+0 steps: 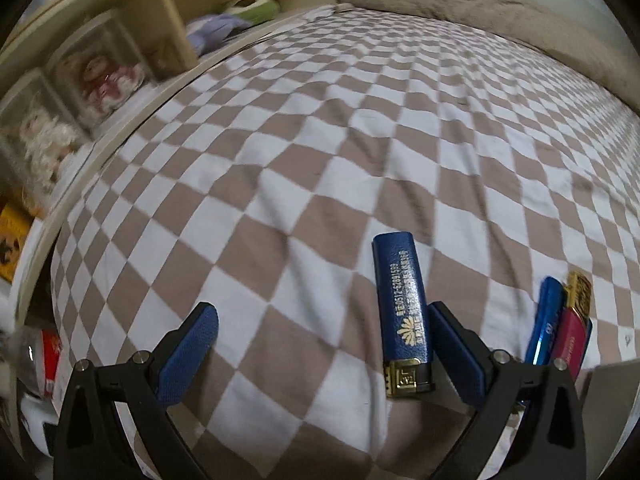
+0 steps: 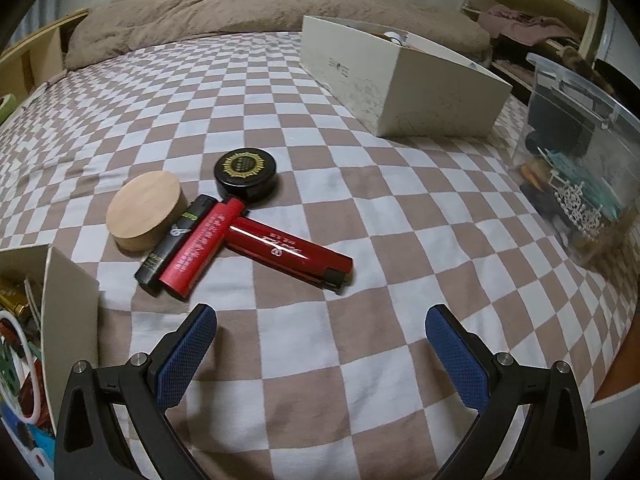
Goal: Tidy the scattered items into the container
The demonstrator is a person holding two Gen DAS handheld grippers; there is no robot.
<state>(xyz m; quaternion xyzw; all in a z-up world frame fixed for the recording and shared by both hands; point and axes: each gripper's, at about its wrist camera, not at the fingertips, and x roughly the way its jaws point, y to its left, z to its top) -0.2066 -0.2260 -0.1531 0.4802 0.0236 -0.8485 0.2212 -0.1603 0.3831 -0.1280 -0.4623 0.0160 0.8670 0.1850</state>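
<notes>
In the left wrist view a dark blue lighter (image 1: 404,312) lies on the checked bedsheet (image 1: 320,140), between the fingers of my left gripper (image 1: 322,312) and close against the right finger (image 1: 456,352). The gripper is open. Beyond that finger lie a blue lighter (image 1: 546,320) and a pink lighter (image 1: 572,336). In the right wrist view my right gripper (image 2: 320,314) hangs open and holds nothing. Ahead of it lie a long red lighter (image 2: 288,252), a short red lighter (image 2: 202,252), a black lighter (image 2: 174,240), a round wooden lid (image 2: 146,210) and a black round tin (image 2: 246,172).
A cream open box (image 2: 68,320) with several small items stands at the lower left of the right wrist view. A larger cream box (image 2: 400,72) sits far right, with a clear plastic bin (image 2: 580,152) beside it. A brown blanket (image 2: 240,12) lines the far edge. Shelves (image 1: 100,60) flank the bed.
</notes>
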